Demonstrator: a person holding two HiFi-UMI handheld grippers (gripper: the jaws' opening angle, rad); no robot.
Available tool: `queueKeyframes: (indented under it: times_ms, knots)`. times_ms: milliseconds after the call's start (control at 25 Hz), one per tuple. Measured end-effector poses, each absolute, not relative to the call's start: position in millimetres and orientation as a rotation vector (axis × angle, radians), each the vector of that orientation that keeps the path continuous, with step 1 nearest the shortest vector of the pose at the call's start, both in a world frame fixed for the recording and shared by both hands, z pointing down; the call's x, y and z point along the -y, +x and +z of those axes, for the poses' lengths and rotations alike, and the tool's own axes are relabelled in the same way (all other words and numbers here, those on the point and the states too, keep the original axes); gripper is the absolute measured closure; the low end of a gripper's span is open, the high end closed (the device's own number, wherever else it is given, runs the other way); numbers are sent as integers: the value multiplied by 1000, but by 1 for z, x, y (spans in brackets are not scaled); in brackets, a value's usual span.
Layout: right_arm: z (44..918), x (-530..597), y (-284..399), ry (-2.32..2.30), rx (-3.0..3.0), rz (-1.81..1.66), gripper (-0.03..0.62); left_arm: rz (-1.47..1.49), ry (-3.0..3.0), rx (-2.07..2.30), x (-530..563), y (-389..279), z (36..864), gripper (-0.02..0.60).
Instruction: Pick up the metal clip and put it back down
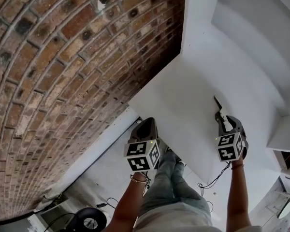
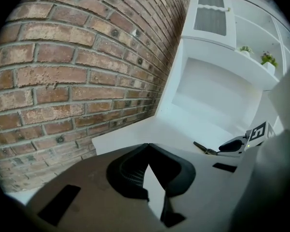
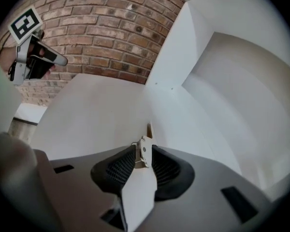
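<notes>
The metal clip is a thin silver piece with a long tip, pinched between the jaws of my right gripper, which is shut on it. In the head view the metal clip sticks out ahead of the right gripper, above the white table. The left gripper view shows the clip from the side, its tip raised above the table top. My left gripper hangs over the table's near edge, and its jaws meet with nothing between them.
A brick wall runs along the table's left side. A white cabinet with open shelves stands at the table's far end, with small plants on a shelf. The person's legs and a cable are below the table edge.
</notes>
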State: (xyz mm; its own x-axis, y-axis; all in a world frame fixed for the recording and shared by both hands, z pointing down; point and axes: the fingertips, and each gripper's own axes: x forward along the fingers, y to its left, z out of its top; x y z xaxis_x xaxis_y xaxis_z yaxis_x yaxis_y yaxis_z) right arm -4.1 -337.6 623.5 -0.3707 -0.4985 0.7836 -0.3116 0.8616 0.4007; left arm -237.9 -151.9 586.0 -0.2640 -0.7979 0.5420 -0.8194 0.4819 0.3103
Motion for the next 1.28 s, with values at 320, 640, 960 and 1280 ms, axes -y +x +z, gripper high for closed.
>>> queueKeyframes:
  times_ms: [320,640,960,1280]
  knots:
    - [581,336,23,718,2079,-90,493,57,1467,2066,190,-222,546,571]
    - [504,356,61,916,2189,-30,524,88,1637,2042,237,-200,500,569]
    - [435,360,131,1354,2294,44,585,81,1856,2025,294,-170,438,571]
    - [409,357,201,1757,2441,316,593,109,1989,2001,326,-142,414,571]
